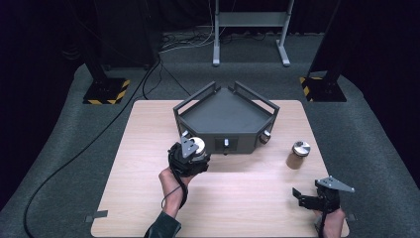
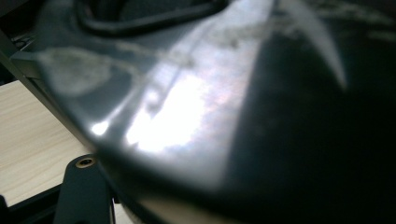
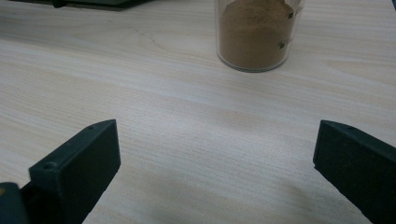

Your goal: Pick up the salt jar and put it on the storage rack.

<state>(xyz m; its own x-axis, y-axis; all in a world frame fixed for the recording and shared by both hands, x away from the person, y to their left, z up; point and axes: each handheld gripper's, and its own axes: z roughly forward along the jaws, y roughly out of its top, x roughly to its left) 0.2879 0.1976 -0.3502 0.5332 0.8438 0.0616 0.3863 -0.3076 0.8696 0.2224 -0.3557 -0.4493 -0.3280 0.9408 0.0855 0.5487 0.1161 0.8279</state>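
Observation:
My left gripper (image 1: 194,154) sits just left of the front of the dark grey rack (image 1: 225,111), shut on a jar with a silver lid (image 1: 198,144). In the left gripper view a blurred, shiny dark surface (image 2: 224,107) is pressed close to the camera beside one black jaw. A second jar of brown powder (image 1: 298,155) with a silver lid stands upright on the table at the right, also visible as the powder jar (image 3: 254,32). My right gripper (image 1: 300,197) is open low over the table (image 3: 187,107) at the near right, a short way in front of that jar, with nothing between its jaws (image 3: 215,158).
The rack has raised rails and a small knob (image 1: 226,143) on its front face; a small round object (image 1: 266,137) sits at its right front corner. The wooden table (image 1: 148,188) stands on grey carpet. Stand bases and cables lie beyond it.

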